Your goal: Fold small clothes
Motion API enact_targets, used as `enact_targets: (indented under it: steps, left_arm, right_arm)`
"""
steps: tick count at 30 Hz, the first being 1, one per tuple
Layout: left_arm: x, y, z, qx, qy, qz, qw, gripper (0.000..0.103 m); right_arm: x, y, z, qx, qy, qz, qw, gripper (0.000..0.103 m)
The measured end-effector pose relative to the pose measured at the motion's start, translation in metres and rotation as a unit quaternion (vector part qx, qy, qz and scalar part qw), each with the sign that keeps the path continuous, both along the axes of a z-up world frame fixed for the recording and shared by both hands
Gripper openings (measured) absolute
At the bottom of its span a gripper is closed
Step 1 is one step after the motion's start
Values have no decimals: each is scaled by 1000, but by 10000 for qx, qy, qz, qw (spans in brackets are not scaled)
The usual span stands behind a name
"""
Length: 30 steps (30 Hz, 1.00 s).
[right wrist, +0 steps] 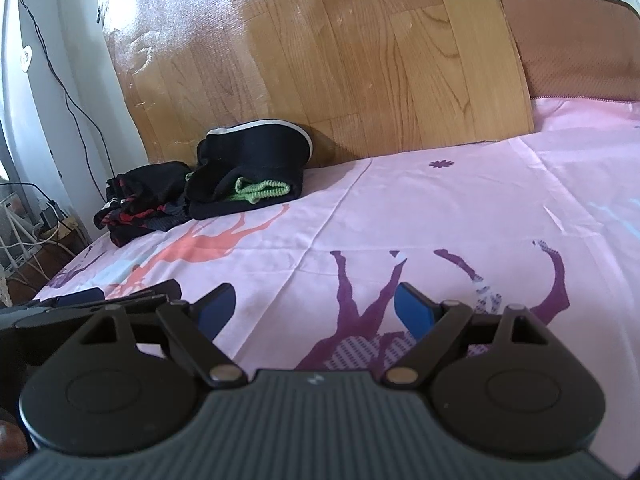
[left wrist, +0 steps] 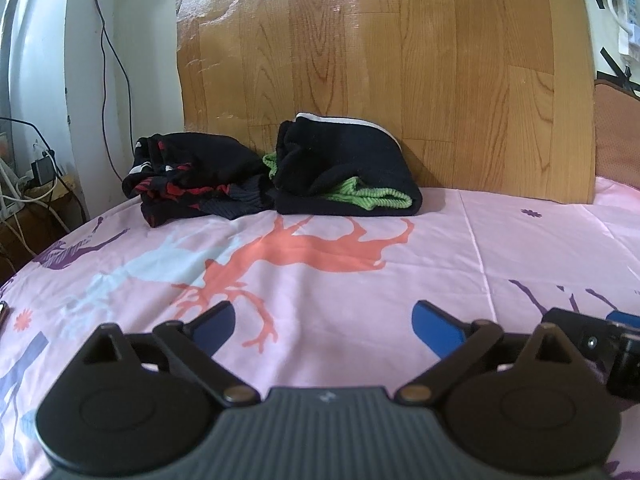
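Ahead, well beyond both pairs of jaws, a folded black garment with green ribbing (left wrist: pixel 348 172) lies on the pink sheet (left wrist: pixel 520 248) against the wooden board (left wrist: pixel 380 40). Touching its left side is a rumpled black-and-red garment (left wrist: pixel 188 178), its shape hard to read. The left gripper (left wrist: pixel 324 320) and right gripper (right wrist: pixel 314 308) both gape wide over bare sheet, holding nothing. Cables (left wrist: pixel 40 192) at far left are cut off.
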<state>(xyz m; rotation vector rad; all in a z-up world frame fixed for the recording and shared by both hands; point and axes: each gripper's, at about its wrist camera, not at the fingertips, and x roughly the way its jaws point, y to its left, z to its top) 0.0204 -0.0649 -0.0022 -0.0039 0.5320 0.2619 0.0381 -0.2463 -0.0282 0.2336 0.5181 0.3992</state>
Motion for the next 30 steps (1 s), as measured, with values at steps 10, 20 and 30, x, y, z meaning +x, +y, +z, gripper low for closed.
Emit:
enact_targets:
  steps: [10, 20, 30]
  left_arm:
    - [-1, 0, 1, 15, -44, 102, 9999, 103]
    - [-3, 0, 1, 16, -103, 126, 9999, 103]
    - [-6, 3, 2, -56, -178, 287, 9994, 103]
  right_arm:
    - [0, -1, 0, 57, 7, -20, 10000, 89]
    - [-1, -2, 0, 68, 8, -20, 10000, 89]
    - [0, -2, 1, 113, 20, -42, 9999, 89]
